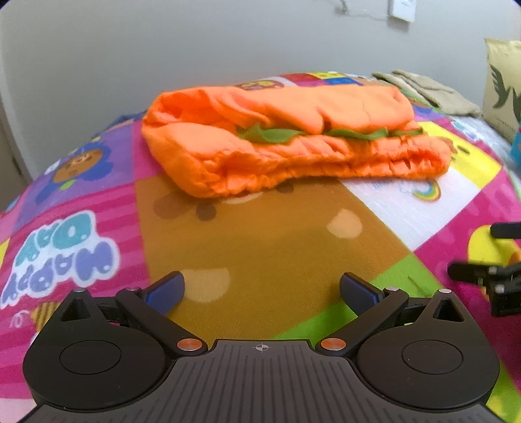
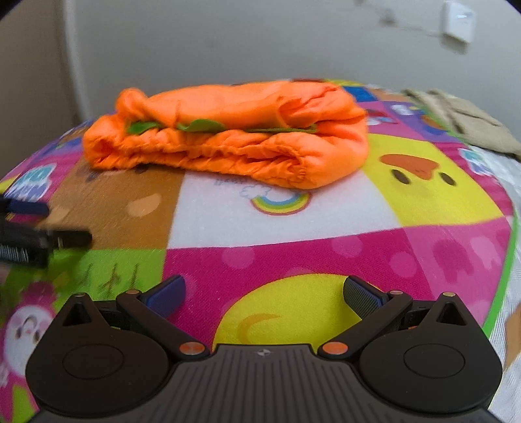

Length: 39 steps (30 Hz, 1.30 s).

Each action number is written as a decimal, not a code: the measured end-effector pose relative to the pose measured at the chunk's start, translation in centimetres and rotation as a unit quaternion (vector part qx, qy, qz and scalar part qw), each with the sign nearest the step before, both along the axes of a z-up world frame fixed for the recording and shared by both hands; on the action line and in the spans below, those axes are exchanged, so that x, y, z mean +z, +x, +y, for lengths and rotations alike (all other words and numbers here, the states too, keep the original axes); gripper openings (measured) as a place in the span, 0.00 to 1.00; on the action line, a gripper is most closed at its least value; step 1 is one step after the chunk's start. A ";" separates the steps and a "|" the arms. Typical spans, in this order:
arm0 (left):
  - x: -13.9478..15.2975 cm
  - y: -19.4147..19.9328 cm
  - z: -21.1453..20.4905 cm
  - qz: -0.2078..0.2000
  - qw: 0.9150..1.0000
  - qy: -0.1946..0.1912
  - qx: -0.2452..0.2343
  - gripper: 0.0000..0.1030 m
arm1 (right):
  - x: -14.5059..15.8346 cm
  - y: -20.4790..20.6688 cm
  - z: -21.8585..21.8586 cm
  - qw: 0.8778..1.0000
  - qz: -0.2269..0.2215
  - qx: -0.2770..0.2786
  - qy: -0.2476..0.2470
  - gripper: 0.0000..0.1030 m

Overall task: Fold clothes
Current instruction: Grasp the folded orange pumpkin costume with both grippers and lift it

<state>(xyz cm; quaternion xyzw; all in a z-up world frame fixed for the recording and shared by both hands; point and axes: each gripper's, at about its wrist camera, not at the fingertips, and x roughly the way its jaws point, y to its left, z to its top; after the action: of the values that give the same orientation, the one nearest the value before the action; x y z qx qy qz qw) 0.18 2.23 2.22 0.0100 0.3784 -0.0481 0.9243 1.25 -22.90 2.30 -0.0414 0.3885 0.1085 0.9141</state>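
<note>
A bright patchwork cartoon blanket (image 1: 267,247) covers the surface. On it, well ahead of both tools, lies a folded orange fleece garment with green trim (image 1: 293,140). The left gripper (image 1: 262,293) and right gripper (image 2: 264,294) hover with jaws spread apart, empty.

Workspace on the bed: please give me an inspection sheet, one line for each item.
Surface: colourful cartoon blanket, mostly bare in front of the grippers.
Job's things: orange garment with green trim, folded into a bundle, lying on the blanket.
Clutter: beige cloth behind the bundle; a printed bag at the far right.
Grippers: left gripper and right gripper both open, empty, apart from the garment.
Cables: a thin cord runs to a white box on the wall.
Surroundings: plain pale wall.
</note>
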 end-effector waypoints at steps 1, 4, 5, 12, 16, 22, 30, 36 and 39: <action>0.9 0.0 0.6 -0.021 1.000 0.010 0.007 1.00 | 1.0 0.2 -0.6 1.000 -0.023 -0.015 0.001 1.00; 2.5 1.1 1.5 -0.073 0.995 0.069 0.026 1.00 | 2.9 1.8 -1.5 0.994 -0.088 -0.058 -0.035 1.00; 2.5 1.8 1.7 -0.075 0.994 0.075 0.028 1.00 | 3.5 2.4 -1.7 0.990 -0.109 -0.071 -0.049 1.00; 0.8 6.9 0.7 -0.061 0.986 0.157 -0.015 1.00 | 0.5 7.3 0.0 0.982 -0.116 -0.072 -0.127 1.00; -0.1 9.6 1.0 -0.076 0.975 0.207 0.010 1.00 | -1.0 9.3 0.9 0.971 -0.133 -0.077 -0.184 1.00; -0.4 11.8 2.8 -0.076 0.975 0.204 0.035 1.00 | -1.7 10.4 1.4 0.968 -0.124 -0.059 -0.212 1.00; 3.1 9.2 6.6 -0.014 0.984 0.176 -0.011 1.00 | 3.9 8.7 -1.6 0.969 -0.083 -0.015 -0.231 1.00; 8.8 11.5 5.9 -0.120 0.979 0.161 0.020 1.00 | 8.7 14.4 -1.6 0.969 -0.118 -0.056 -0.209 1.00; 12.5 11.8 4.0 -0.284 0.927 0.204 0.137 1.00 | 14.2 12.3 -0.6 0.895 -0.363 -0.168 -0.198 0.99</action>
<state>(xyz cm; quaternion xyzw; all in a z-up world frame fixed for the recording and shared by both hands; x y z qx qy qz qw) 12.01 6.26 14.74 0.1599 0.0995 0.1619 0.9687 13.59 -23.49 16.48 -0.1920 0.0441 -0.1485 0.9691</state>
